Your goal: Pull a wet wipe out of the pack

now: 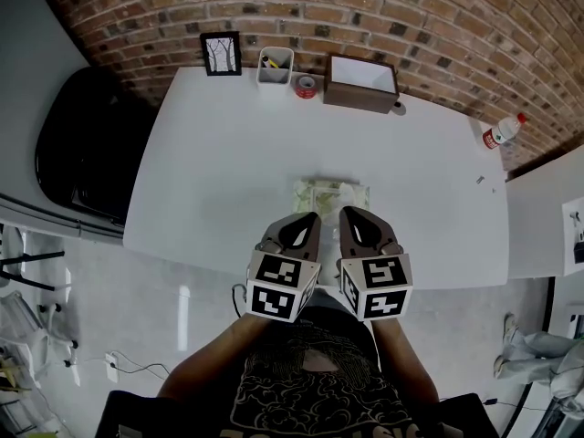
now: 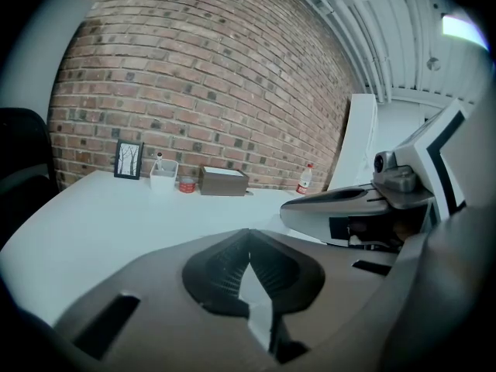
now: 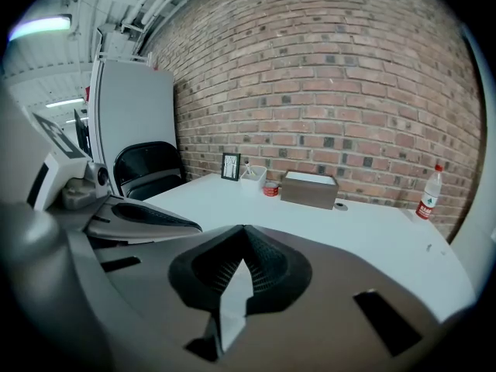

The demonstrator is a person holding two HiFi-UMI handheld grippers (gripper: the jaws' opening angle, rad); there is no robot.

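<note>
The wet wipe pack (image 1: 331, 193) is a pale greenish packet lying flat on the white table (image 1: 228, 172), near its front edge. My left gripper (image 1: 311, 217) and right gripper (image 1: 348, 212) hang side by side just in front of the pack, tips over its near edge. Both are shut with nothing between the jaws. In the left gripper view my left gripper (image 2: 249, 232) shows its jaws pressed together, and in the right gripper view my right gripper (image 3: 242, 229) shows the same. Neither gripper view shows the pack; the jaws hide it.
Along the table's far edge by the brick wall stand a picture frame (image 1: 221, 53), a white pen holder (image 1: 275, 65), a red tape roll (image 1: 306, 86) and a brown box (image 1: 361, 82). A bottle (image 1: 503, 131) lies far right. A black chair (image 1: 87, 144) is left.
</note>
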